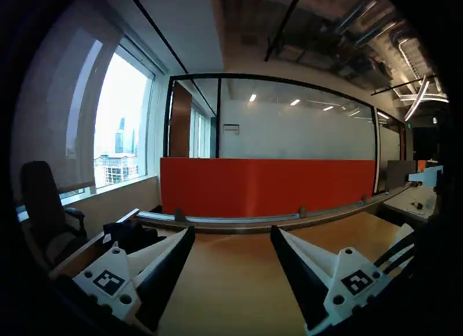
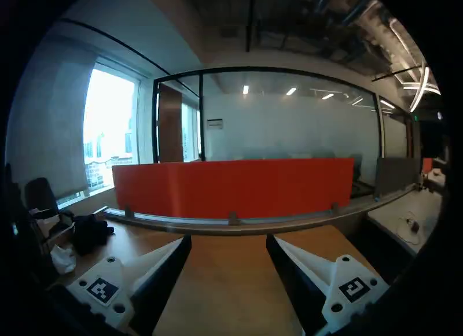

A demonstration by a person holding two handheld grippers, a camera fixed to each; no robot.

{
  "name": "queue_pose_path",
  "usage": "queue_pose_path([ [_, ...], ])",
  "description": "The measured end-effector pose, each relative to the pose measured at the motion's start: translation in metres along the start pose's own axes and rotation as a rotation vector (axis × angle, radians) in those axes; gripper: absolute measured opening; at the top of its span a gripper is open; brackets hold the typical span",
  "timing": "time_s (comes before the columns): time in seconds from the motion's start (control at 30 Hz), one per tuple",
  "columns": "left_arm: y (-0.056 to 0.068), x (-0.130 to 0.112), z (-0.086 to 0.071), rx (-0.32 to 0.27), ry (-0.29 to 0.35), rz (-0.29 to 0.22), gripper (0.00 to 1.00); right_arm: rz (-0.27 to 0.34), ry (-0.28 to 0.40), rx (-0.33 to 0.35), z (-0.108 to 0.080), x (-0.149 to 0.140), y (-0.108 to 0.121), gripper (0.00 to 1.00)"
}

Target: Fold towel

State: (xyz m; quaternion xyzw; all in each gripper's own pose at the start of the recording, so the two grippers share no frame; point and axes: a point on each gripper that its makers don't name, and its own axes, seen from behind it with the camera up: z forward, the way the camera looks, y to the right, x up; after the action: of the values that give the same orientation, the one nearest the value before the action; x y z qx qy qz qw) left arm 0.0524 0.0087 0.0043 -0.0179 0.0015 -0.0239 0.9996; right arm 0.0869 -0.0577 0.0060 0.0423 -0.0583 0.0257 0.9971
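Two sets of jaws, both released. Left gripper (image 1: 231, 229) held level over the desk (image 1: 231, 278), facing an orange divider (image 1: 266, 185); bare wood between its jaws. Right gripper (image 2: 228, 237) the same. Dark bundle (image 2: 89, 232) lies at the desk's left edge, well apart from both; cannot tell whether it is the towel.

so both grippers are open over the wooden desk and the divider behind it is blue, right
Not quite: the divider is orange-red, not blue, as the right gripper view shows. The left gripper and right gripper are indeed open over the wooden desk.
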Motion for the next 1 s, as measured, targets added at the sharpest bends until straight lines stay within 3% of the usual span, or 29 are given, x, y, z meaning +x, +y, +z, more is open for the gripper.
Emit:
queue_pose_path([
  [0.27, -0.003, -0.018, 0.001, 0.0, 0.01, 0.01, 0.97, -0.014, 0.007, -0.02, -0.002, 0.003, -0.007, 1.0],
  [0.5, -0.014, -0.04, 0.002, 0.023, 0.027, 0.005, 0.97, -0.023, 0.01, -0.013, -0.001, 0.0, -0.016, 1.0],
  [1.0, -0.024, -0.11, 0.002, 0.043, 0.06, -0.008, 0.97, -0.011, 0.05, -0.005, 0.006, -0.018, -0.028, 1.0],
])
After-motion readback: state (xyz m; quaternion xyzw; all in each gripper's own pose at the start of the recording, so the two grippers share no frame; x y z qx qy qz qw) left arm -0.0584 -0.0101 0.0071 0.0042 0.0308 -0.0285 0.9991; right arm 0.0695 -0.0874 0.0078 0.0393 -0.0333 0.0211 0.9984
